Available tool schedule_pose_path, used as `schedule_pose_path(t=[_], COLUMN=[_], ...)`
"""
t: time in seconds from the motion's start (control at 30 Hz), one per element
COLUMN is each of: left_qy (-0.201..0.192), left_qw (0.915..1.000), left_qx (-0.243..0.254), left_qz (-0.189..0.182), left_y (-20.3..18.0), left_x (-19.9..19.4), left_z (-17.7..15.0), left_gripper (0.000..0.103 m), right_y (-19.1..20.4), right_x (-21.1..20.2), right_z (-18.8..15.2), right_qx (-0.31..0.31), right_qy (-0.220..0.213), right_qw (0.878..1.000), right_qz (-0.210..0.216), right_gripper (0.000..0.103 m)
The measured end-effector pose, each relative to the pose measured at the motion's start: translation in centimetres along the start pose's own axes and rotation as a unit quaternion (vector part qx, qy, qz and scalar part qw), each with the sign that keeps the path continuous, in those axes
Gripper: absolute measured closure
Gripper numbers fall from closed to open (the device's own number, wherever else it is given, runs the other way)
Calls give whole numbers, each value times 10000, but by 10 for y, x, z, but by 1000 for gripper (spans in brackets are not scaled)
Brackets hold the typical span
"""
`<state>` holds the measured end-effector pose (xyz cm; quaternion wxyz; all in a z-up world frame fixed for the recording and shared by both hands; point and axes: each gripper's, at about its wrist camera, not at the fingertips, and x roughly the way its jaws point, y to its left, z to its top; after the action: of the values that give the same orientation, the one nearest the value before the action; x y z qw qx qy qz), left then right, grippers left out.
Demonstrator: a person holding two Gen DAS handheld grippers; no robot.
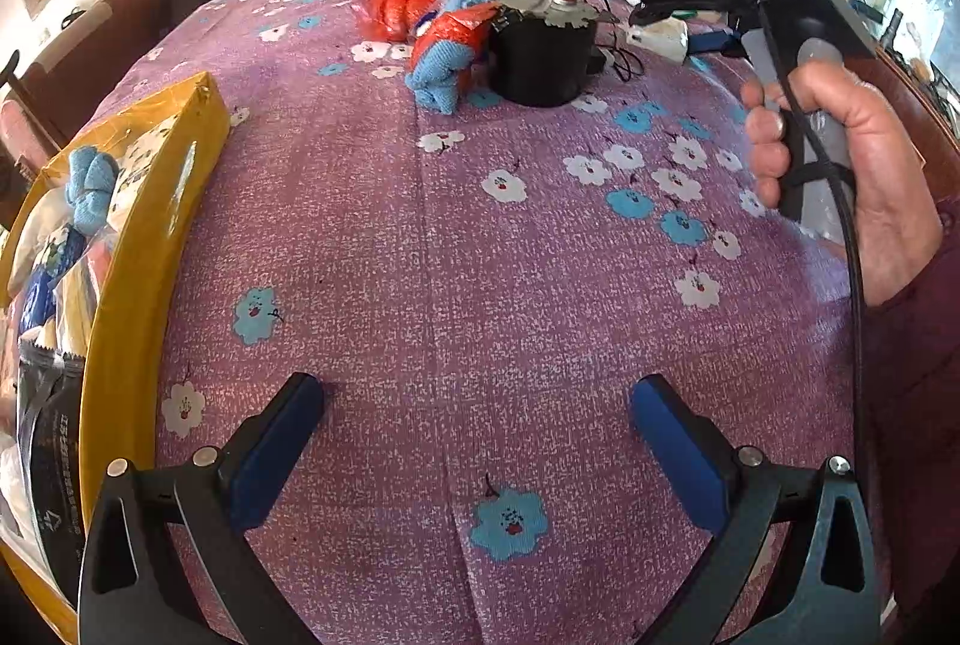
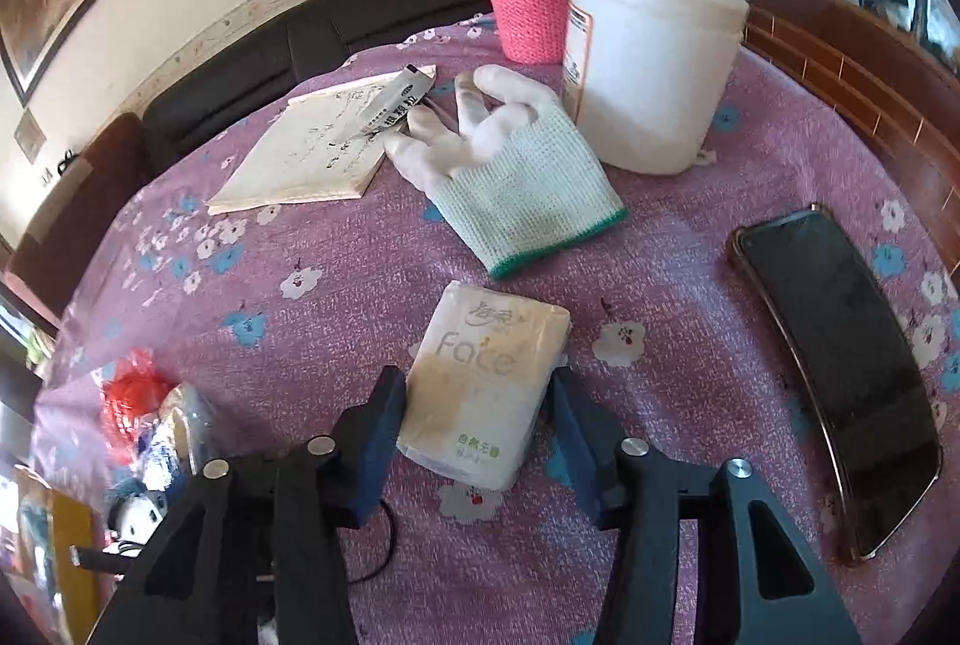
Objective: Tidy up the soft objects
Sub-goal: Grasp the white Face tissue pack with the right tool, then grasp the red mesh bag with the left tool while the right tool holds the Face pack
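Note:
A pale tissue pack marked "Face" lies on the purple flowered tablecloth. My right gripper straddles its near half, and both blue pads touch its sides. Just beyond it lies a white and green knit glove. In the left wrist view, my left gripper hangs open over bare cloth with nothing between its fingers. A blue and red cloth bundle lies far ahead of it. At the left, a yellow box holds a blue cloth and several packets. A hand holds the right gripper at the upper right.
A black round pot and a red plastic bag sit beside the bundle. A white tub, a pink knitted bottle cover, a booklet and a black phone surround the glove and pack.

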<state>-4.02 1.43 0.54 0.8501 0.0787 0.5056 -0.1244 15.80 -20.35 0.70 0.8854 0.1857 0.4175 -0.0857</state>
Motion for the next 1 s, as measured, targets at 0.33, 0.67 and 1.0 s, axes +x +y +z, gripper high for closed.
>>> schedule_pose_path(t=[0.33, 0.67, 1.0], left_qy=[-124, -79, 306], left_qw=[9773, 9723, 9926], left_qx=[-1491, -2110, -1163], left_qz=[-1503, -998, -151], left_y=[85, 117, 93], left_x=[-28, 69, 103], left_z=[85, 206, 217], left_gripper=[0, 0, 42], right_y=[-3, 0, 2], right_x=[-2, -1, 1], right_z=[-2, -1, -1], right_qx=[-72, -175, -225], right_qy=[66, 107, 104], right_qw=[9999, 9998, 9997], right_qz=[81, 38, 8], right_gripper=[53, 51, 50])
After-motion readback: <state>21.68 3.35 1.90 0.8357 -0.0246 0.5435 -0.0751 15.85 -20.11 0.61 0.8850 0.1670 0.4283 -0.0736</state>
